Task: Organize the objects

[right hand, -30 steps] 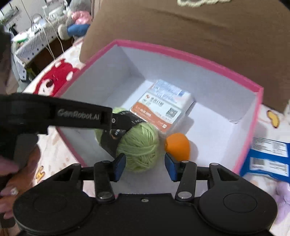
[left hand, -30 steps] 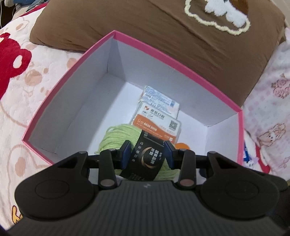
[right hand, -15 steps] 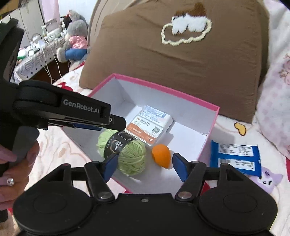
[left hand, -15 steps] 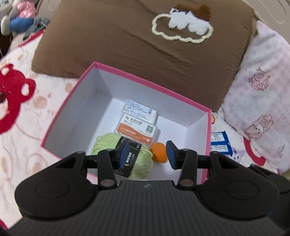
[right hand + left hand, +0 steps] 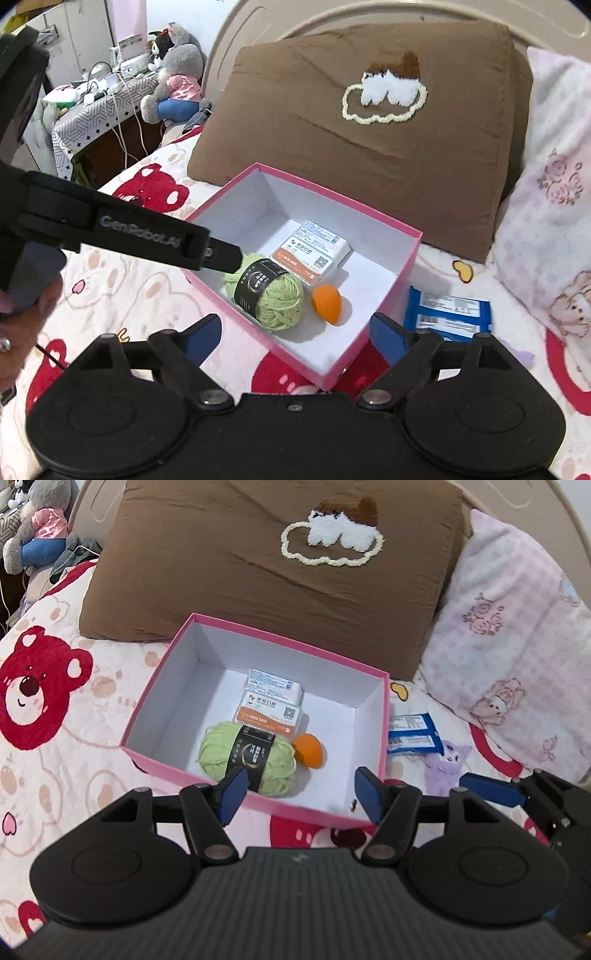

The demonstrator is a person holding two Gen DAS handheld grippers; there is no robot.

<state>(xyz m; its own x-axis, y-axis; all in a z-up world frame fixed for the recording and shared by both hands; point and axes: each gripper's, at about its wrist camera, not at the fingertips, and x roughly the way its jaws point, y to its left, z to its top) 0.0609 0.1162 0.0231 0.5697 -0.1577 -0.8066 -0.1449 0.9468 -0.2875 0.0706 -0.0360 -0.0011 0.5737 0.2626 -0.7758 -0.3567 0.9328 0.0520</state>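
Observation:
A pink box (image 5: 255,629) (image 5: 413,258) with a white inside lies on the bed. In it are a green yarn ball with a black label (image 5: 247,758) (image 5: 269,295), an orange egg-shaped sponge (image 5: 310,751) (image 5: 327,302) and a white-and-orange packet (image 5: 271,705) (image 5: 312,254). My left gripper (image 5: 299,799) is open and empty, held above the box's near edge. My right gripper (image 5: 295,336) is open and empty, above the box's near corner. A blue wrapped packet (image 5: 413,734) (image 5: 448,314) lies on the bed right of the box.
A brown pillow (image 5: 266,554) (image 5: 369,110) stands behind the box and a pink checked pillow (image 5: 517,646) (image 5: 546,203) lies to the right. The left gripper's body (image 5: 110,229) crosses the right wrist view. A bedside table (image 5: 92,107) with plush toys is at far left.
My left gripper let go of the yarn ball in the box, opened and drew back and up. My right gripper opened wider and also drew back from the box.

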